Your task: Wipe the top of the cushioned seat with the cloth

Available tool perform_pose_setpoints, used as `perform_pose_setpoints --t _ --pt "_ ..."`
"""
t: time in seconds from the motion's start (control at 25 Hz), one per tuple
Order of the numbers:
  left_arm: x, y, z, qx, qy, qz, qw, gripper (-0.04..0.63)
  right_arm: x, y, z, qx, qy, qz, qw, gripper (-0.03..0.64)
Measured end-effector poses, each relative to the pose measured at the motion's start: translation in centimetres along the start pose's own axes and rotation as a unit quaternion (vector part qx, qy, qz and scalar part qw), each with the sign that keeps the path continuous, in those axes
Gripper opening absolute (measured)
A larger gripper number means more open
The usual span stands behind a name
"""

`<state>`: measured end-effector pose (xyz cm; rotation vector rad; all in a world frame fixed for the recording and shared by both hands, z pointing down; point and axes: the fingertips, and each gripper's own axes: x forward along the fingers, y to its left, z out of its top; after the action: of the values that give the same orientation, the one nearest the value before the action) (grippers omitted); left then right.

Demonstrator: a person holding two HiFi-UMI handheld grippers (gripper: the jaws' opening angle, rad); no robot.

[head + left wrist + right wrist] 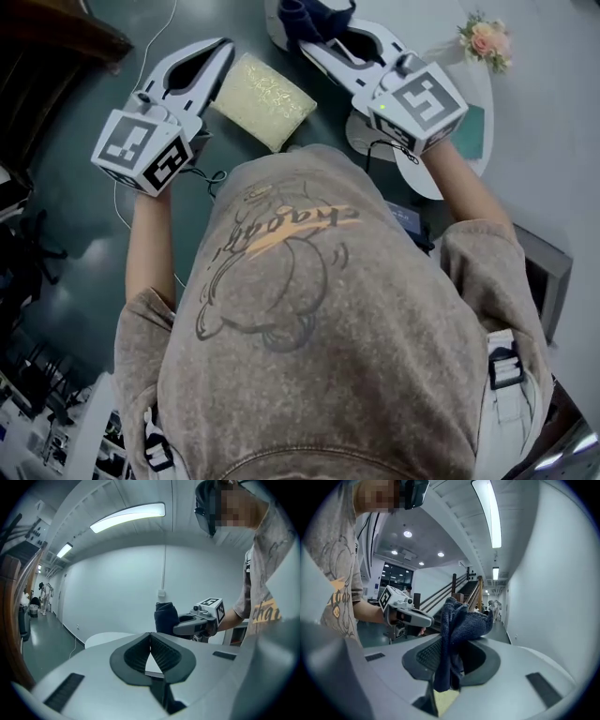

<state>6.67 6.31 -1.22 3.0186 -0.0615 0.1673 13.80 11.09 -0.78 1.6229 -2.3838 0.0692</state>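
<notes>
The cushioned seat (262, 98) is a pale yellow square pad, seen far below between my two grippers in the head view. A sliver of the seat (445, 698) also shows under the right jaws. My right gripper (309, 39) is shut on a dark blue cloth (314, 14), which bunches up between the jaws and hangs from them (457, 634). My left gripper (223, 49) is shut with nothing in it, its ribbed pads (161, 653) meeting at the tips. Both are held in the air above the seat, apart from it.
A white round table (450, 178) carries a small flower bunch (485, 39) and a green flat item (473, 131) at the upper right. Dark wooden stairs (47, 37) are at the upper left. A cable (164, 28) runs over the dark floor. A grey box (548, 272) sits at the right.
</notes>
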Motion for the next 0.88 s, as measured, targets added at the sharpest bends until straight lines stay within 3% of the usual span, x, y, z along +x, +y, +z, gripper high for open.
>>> perform_pose_setpoints --t 0.48,0.88 --pt "-1.9 0.6 -3.7 -0.015 -0.033 0.064 0.9973 0.018 -0.5 1.0 -4.2 0.084 -0.045 -0.086 0.992 0.098" --pt "-2.5 2.1 -7.9 -0.048 -0.040 0.103 0.9927 0.018 0.6 2.1 -8.4 0.107 -0.026 -0.095 0.989 0.098"
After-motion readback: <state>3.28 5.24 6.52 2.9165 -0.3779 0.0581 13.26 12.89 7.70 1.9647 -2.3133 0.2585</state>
